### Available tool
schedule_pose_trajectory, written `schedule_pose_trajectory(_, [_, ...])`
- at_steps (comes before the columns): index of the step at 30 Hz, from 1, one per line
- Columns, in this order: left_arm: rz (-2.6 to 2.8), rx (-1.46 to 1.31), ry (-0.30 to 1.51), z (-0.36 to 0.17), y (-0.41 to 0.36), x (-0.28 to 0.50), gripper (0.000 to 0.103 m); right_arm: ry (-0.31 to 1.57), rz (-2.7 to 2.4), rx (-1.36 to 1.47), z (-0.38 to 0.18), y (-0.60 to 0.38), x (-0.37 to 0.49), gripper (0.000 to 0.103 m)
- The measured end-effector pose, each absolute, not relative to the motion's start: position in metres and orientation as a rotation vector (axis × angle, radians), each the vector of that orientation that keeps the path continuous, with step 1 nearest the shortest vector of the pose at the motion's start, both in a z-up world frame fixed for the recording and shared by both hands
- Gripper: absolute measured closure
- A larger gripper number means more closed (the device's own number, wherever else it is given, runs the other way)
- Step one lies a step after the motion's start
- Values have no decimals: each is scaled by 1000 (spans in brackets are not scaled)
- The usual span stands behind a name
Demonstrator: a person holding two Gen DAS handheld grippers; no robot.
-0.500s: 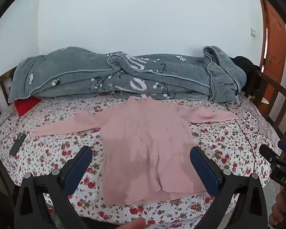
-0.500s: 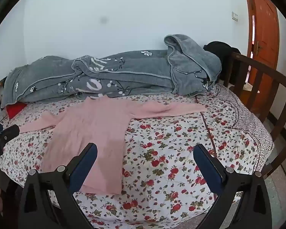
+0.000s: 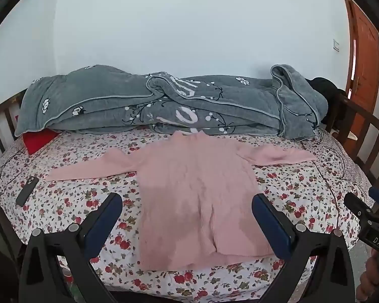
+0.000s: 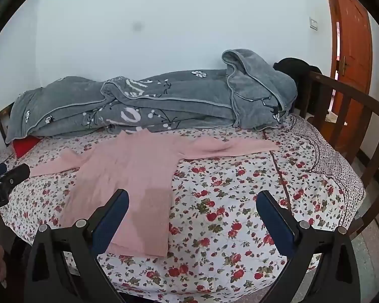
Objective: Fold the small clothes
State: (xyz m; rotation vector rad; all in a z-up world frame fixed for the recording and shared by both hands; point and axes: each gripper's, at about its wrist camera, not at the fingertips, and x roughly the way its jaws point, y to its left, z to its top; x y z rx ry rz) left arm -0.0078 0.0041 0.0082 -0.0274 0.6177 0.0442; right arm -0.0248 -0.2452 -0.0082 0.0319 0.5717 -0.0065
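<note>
Two tongs, left tongs [image 3: 187, 203] and right tongs [image 4: 192, 200], hung wide open and empty at the frame's bottom. Centre frame, a pink sweater [image 3: 194, 192] lay flat on the floral bed [image 3: 303, 192], sleeves spread. Judgement: pinch each sleeve cuff, fold inward evenly.

one pink sweater [image 3: 197, 197]; one grey blanket [image 3: 164, 106], one phone [image 3: 27, 190]; two tongs [image 3: 187, 217]

Soft, even daylight fills the room, bright on the pale blue-white wall [image 3: 189, 38] and casting only faint shadows. Both fisheye views bow the straight lines and darken into black corners. Focus is sharp, with no glare.
</note>
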Motion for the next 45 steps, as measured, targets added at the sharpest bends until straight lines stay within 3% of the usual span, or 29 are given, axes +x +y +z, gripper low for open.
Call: schedule_pose_trajectory(45, [84,-45,608,13,9,-13,0,549,24,41,0,-250,-33,3])
